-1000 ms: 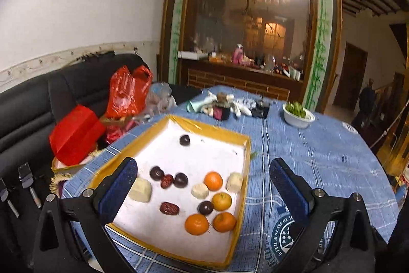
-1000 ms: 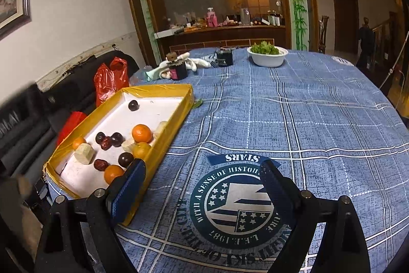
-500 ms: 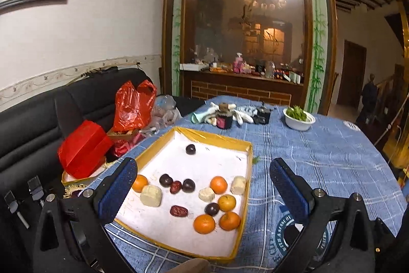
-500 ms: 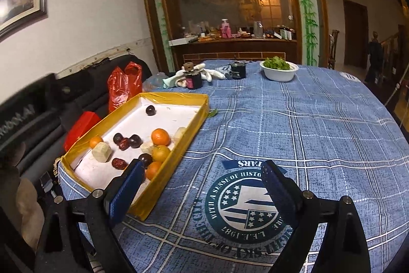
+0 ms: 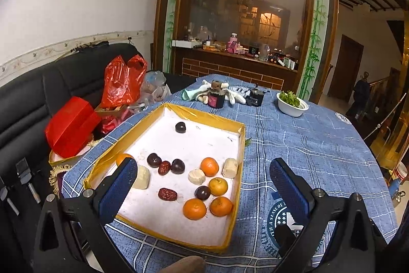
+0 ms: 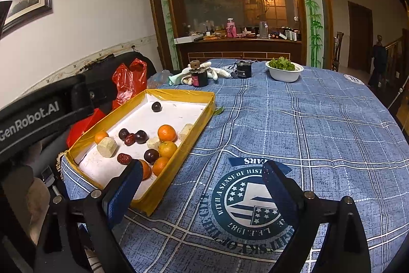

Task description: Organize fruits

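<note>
1. Evidently, against a second ago, my left gripper [image 5: 202, 179] has drawn back and up; the yellow-rimmed tray [image 5: 231, 198] looks smaller.
2. Both tools gape empty, the right gripper [image 6: 202, 179] over the blue tablecloth [image 6: 306, 124].
3. Tangerines [image 5: 194, 208], dark plums [image 5: 154, 160], red dates [image 5: 167, 194] and pale chunks [image 5: 196, 176] lie mixed in the tray, unsorted.

My read, all relative to yellow-walled tray [image 5: 241, 145]: far half of floor bare save one dark plum [image 5: 180, 127]; near half crowded with oranges [image 5: 194, 208], dates, pale pieces, gaps tight; raised wall rings it, entry from above; right of tray, blue tablecloth [image 6: 319, 124] wide open; beyond tray, dark jar [image 6: 199, 77], gloves, white bowl [image 6: 284, 73] stand clustered; left of tray, red bags [image 5: 122, 83] crowd table edge.
</note>
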The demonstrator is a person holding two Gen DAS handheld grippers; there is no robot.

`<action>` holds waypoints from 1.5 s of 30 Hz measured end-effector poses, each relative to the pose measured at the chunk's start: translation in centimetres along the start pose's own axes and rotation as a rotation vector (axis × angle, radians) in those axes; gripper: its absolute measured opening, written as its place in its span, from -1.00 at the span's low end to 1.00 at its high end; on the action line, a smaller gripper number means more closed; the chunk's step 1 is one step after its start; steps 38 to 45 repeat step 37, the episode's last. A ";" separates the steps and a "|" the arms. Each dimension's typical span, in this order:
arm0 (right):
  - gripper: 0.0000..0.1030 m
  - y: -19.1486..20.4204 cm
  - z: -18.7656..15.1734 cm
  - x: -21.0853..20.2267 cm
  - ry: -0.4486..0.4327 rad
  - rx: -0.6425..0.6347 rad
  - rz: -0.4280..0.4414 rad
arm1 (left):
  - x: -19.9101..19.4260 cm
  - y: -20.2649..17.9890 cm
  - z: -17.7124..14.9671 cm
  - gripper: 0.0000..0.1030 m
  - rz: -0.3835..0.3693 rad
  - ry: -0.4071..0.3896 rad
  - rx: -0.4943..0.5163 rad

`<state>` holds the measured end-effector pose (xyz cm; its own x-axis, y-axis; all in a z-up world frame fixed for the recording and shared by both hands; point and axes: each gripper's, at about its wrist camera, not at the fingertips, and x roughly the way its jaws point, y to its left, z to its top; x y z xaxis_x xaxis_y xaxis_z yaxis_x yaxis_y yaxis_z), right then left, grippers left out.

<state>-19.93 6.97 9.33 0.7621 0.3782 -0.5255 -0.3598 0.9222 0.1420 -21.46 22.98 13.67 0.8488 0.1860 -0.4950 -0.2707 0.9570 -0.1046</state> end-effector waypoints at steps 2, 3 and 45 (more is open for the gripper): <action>0.88 0.1 0.0 0.1 0.004 -0.004 0.003 | 0.4 0.1 -0.1 1.00 -0.006 0.016 -0.006; 0.89 0.1 0.0 0.2 0.007 -0.004 0.006 | 0.5 0.1 -0.1 1.00 -0.009 0.023 -0.006; 0.96 -17.7 2.6 -4.6 -0.032 0.249 -0.237 | 5.3 -20.3 4.0 1.00 -0.392 0.298 0.236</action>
